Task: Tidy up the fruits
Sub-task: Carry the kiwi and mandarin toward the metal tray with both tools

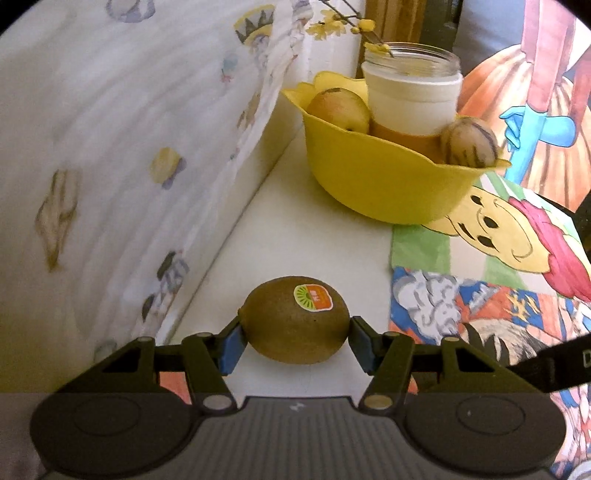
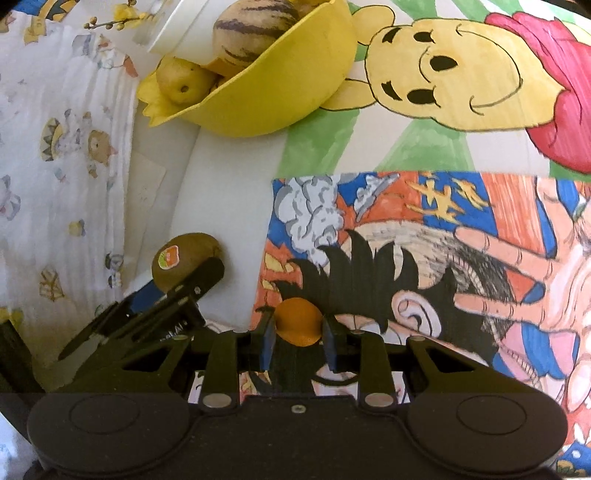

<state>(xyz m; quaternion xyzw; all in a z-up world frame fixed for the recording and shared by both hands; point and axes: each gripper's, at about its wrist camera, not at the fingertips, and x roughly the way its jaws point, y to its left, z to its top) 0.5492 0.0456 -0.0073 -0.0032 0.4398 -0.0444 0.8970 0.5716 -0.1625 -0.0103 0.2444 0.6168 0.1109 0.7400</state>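
My left gripper (image 1: 295, 334) is shut on a brown kiwi (image 1: 294, 319) with an orange-green sticker, over the white table surface. The kiwi also shows in the right wrist view (image 2: 181, 258), held by the left gripper (image 2: 186, 280). My right gripper (image 2: 298, 338) is shut on a small orange fruit (image 2: 298, 321) above the cartoon mat. A yellow bowl (image 1: 373, 181) stands at the back and holds an apple (image 1: 338, 109), a striped melon-like fruit (image 1: 469, 144) and a glass jar in a white sleeve (image 1: 413, 96). The bowl also shows in the right wrist view (image 2: 273, 88).
A printed white cloth (image 1: 110, 166) rises along the left side. Colourful cartoon drawings (image 2: 424, 240) cover the table to the right. Yellow flower twigs (image 1: 343, 22) stick out of the jar.
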